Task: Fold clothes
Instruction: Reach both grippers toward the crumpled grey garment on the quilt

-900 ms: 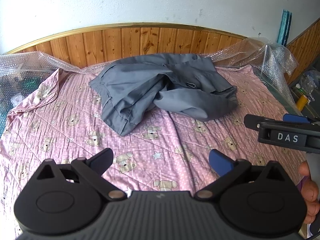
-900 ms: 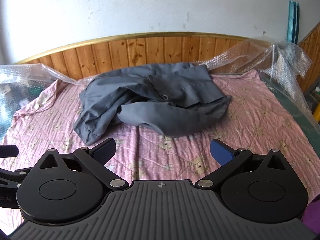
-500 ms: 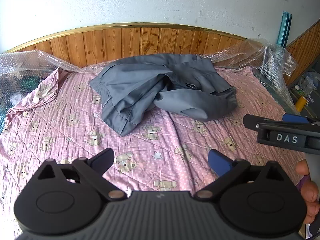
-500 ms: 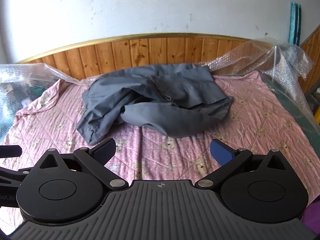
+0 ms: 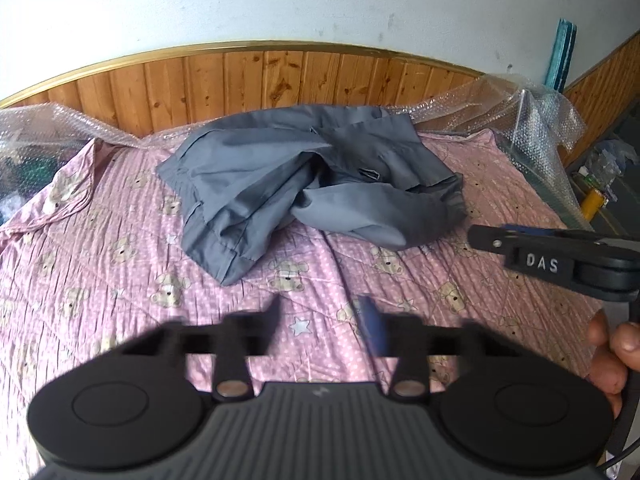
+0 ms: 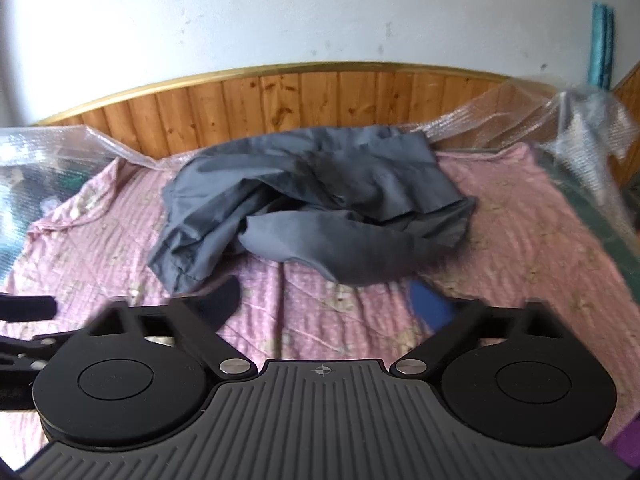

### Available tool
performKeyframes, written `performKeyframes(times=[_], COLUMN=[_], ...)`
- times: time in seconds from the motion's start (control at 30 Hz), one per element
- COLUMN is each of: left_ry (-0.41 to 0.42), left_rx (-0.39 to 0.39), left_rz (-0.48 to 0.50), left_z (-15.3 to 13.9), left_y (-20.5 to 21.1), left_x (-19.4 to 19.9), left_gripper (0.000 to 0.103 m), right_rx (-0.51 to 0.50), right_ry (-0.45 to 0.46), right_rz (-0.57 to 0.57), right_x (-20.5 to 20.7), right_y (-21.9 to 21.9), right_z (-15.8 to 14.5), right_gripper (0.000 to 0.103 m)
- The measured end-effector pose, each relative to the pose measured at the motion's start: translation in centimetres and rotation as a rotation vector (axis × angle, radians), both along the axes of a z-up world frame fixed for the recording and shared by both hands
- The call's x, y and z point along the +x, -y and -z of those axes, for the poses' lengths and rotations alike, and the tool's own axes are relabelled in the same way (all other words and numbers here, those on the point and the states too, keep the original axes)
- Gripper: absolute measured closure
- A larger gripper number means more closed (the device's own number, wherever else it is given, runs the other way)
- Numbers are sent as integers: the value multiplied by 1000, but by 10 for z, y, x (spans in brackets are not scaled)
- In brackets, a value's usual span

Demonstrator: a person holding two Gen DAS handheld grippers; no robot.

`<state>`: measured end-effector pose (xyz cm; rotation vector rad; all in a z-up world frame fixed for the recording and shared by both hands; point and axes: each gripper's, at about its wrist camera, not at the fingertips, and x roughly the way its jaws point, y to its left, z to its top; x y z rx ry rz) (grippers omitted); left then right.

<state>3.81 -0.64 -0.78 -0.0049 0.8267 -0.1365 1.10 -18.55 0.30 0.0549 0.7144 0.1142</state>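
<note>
Filling the top of both views, a white wall (image 5: 320,0) stands above a band of wooden panelling (image 5: 280,80) with a gold rail. Below it, a pink bedspread (image 5: 120,240) printed with bears and stars covers the bed from the centre down to 6 o'clock. Clear bubble wrap (image 5: 540,112) lines the bed's edges at 10 and 2 o'clock.

The grey garment (image 5: 280,176) lies crumpled and unfolded on the bedspread, just above the centre of each view, its far edge up near the panelling. One hemmed end trails toward 7 o'clock, and a rounded fold bulges toward 4 o'clock. Neither gripper touches it.

The left gripper (image 5: 318,320) sits at 6 o'clock in its own view, over bare bedspread. Its fingers are blurred and drawn almost together on nothing, with only a narrow strip of pink between them. The right gripper (image 6: 324,300) has its jaws spread apart and empty, short of the garment's near edge. In the left view it reaches in from 3 o'clock, with a hand (image 5: 612,356) on its handle at 4 o'clock.
</note>
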Motion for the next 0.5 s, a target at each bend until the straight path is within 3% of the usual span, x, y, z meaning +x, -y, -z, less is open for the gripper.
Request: performKeyframes(times=[0.03,0.07,0.27,0.3,0.33,0.37,0.4,0.43,0.5], left_ry=[-2,-6,-113,-138,-160,-167,-158,-144,-118], left_rx=[-2,-3,-35,-56,-76,-89,-94,-96,-97], left_rz=[1,3,-14,-25,-38,-60,-85,-111,-165], left_z=[2,3,24,29,34,37,39,40,43], left_y=[1,2,4,3,2,0,-2,-5,-11], left_x=[5,10,54,63,73,84,94,105,127], left_gripper=[103,103,103,97,71,49,12,4,4], right_rx=[27,47,39,33,26,23,13,3,-13], right_ry=[-16,-26,-35,-43,-51,-61,-52,-39,-37], right_rz=[-14,-23,-28,-22,-16,-15,-9,-2,-8], right_x=[6,11,48,55,63,71,78,84,98], right_y=[3,6,17,19,21,25,31,36,48], right_z=[3,6,24,27,30,35,39,43,47], right_gripper=[97,103,103,94,63,38,4,1,5])
